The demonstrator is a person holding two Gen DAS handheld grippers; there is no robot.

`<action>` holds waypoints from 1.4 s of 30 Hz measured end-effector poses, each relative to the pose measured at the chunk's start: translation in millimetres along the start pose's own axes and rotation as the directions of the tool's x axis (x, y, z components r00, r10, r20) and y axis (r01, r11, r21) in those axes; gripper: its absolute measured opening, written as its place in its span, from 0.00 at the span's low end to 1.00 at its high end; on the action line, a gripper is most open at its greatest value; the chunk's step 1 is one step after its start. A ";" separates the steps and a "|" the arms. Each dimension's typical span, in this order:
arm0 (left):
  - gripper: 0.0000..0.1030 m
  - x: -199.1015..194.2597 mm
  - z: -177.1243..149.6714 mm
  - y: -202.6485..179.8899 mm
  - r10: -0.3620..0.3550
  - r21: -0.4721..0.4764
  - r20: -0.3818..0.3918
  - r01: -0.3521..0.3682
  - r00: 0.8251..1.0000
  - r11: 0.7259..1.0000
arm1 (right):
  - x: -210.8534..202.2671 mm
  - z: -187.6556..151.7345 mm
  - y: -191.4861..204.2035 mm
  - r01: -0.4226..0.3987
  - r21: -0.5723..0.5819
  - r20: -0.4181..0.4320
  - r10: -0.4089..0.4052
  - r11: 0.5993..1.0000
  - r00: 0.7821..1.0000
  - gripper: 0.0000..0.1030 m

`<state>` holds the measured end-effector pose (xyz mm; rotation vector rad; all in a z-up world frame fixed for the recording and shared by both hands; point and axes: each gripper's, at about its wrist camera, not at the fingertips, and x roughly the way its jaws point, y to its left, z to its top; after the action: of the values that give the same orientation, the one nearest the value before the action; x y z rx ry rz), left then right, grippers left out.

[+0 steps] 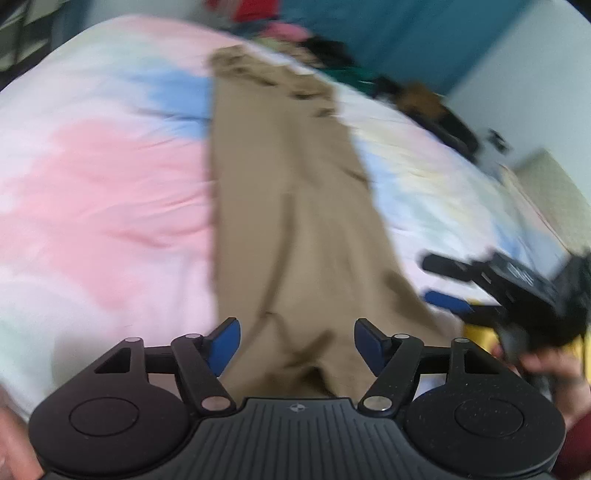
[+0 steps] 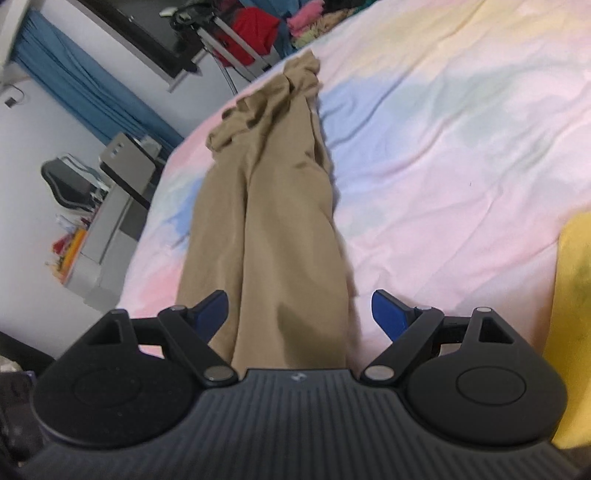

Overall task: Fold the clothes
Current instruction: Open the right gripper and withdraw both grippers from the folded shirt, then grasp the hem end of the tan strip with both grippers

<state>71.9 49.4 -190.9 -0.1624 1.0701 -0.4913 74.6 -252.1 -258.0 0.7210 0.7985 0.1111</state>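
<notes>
Across a bed covered by a soft, rumpled pastel tie-dye sheet (image 2: pixel 443 155) in pink, blue, pale yellow and white lie tan trousers (image 2: pixel 273 221), stretched lengthwise with both legs side by side and a seam-like crease running between them; the far end is bunched into wrinkled folds near the mattress edge. The fabric looks matte and smooth, with shallow creases. The left gripper (image 1: pixel 297 341) hangs over the near end of the trousers (image 1: pixel 291 206), its blue-padded jaws spread wide with cloth between them but not pinched. The right gripper (image 2: pixel 300 314) sits likewise above the near end, jaws wide apart, holding nothing; in the left wrist view it appears at the right edge (image 1: pixel 448 286), blurred. That whole view is smeared by motion, so the dark heap of clothes (image 1: pixel 424 96) at the far side is hard to make out. A yellow cloth (image 2: pixel 572 314) is cut off at the right edge. Beside the bed stand a grey cabinet (image 2: pixel 114 206), blue curtains (image 2: pixel 85 92) and a red garment (image 2: pixel 255 26) on a rack.
</notes>
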 end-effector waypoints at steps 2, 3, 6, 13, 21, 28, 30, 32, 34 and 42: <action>0.69 -0.6 6.0 13.6 0.001 -0.081 0.002 -0.001 1.000 0.997 | 5.3 -2.6 -0.8 0.002 -0.001 -0.032 -0.002 1.000 0.999 0.83; 0.69 -0.9 9.0 20.4 0.002 -0.121 0.003 -0.001 1.000 0.993 | 8.0 -4.0 -1.1 0.004 -0.002 -0.048 -0.004 1.000 0.999 0.83; 0.69 11.4 4.6 24.6 -0.011 -0.121 -0.069 0.003 0.998 0.993 | 11.7 -7.3 0.0 -0.010 -0.013 -0.077 0.009 1.000 0.997 0.75; 0.69 13.7 0.2 26.5 -0.019 -0.110 -0.111 0.007 0.994 0.994 | 16.6 -17.9 8.6 -0.015 -0.042 -0.153 0.008 0.999 0.988 0.74; 0.70 -13.6 -14.7 68.9 -0.078 -0.377 -0.001 0.072 0.997 0.923 | 10.2 -28.4 12.5 0.014 -0.050 -0.193 -0.023 0.999 0.981 0.58; 0.70 -13.5 -18.1 73.5 -0.132 -0.391 -0.042 0.106 0.990 0.914 | 7.1 -35.7 11.9 -0.006 -0.034 -0.220 -0.001 0.999 0.975 0.58; 0.68 -10.0 -21.8 61.1 -0.160 -0.334 -0.079 0.125 0.984 0.934 | 5.7 -38.7 17.7 -0.001 -0.067 -0.226 -0.014 0.998 0.974 0.50; 0.61 -11.5 -25.9 50.5 -0.131 -0.281 -0.101 0.098 0.986 0.955 | 2.0 -41.7 24.3 -0.003 -0.105 -0.223 -0.021 0.995 0.975 0.45; 0.50 -16.7 -26.8 51.9 -0.128 -0.287 -0.091 0.097 0.988 0.953 | -1.5 -44.8 28.0 -0.014 -0.121 -0.226 -0.014 0.993 0.974 0.34; 0.08 -60.5 -27.7 67.0 -0.188 -0.318 0.123 0.218 0.974 0.923 | -24.0 -38.5 38.7 0.007 -0.147 -0.166 -0.032 0.989 0.986 0.07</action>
<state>45.1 139.3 -179.9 -0.5929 1.0455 -0.4824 37.8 -210.0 -237.1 0.5697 0.9483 0.2132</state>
